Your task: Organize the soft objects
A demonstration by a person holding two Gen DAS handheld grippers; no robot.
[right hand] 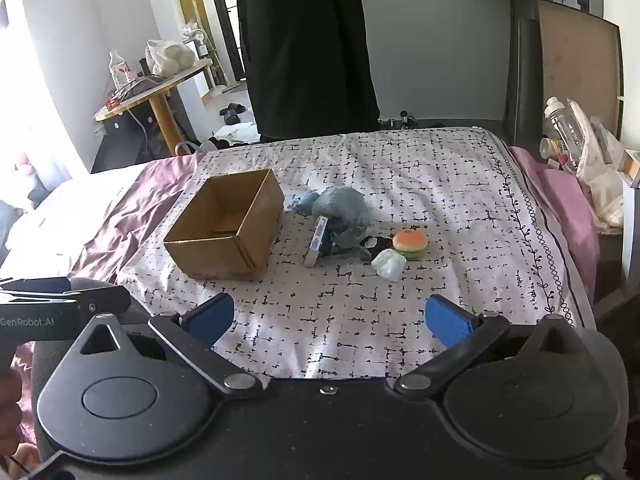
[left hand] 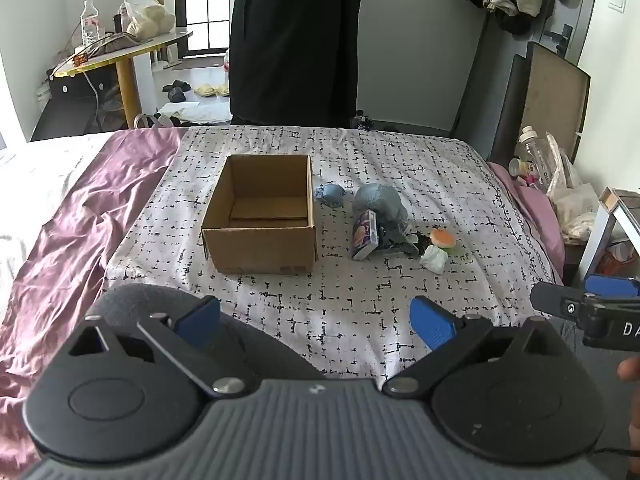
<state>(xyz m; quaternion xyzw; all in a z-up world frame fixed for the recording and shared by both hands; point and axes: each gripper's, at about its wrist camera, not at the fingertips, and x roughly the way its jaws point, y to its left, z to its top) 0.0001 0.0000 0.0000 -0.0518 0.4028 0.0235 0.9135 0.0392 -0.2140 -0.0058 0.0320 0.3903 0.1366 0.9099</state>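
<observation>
An open, empty cardboard box [left hand: 260, 220] [right hand: 228, 232] sits on the patterned bedspread. To its right lie a small blue plush piece [left hand: 333, 194] [right hand: 303, 203], a larger blue-grey plush [left hand: 380, 204] [right hand: 342, 210], a small printed box [left hand: 364, 235] [right hand: 317, 246], a burger-shaped squishy toy [left hand: 442, 238] [right hand: 410, 243] and a crumpled white tissue [left hand: 434, 258] [right hand: 388, 264]. My left gripper [left hand: 316, 322] is open and empty, near the bed's front edge. My right gripper [right hand: 330, 320] is open and empty, also well short of the objects; it shows at the right edge of the left wrist view [left hand: 588, 300].
A person in black [left hand: 296, 40] stands at the far end of the bed. A pink satin sheet [left hand: 68, 232] lies on the left. A round table [left hand: 124, 52] with a bottle and bag stands back left. Bottles and bags [right hand: 580, 148] crowd the right bedside.
</observation>
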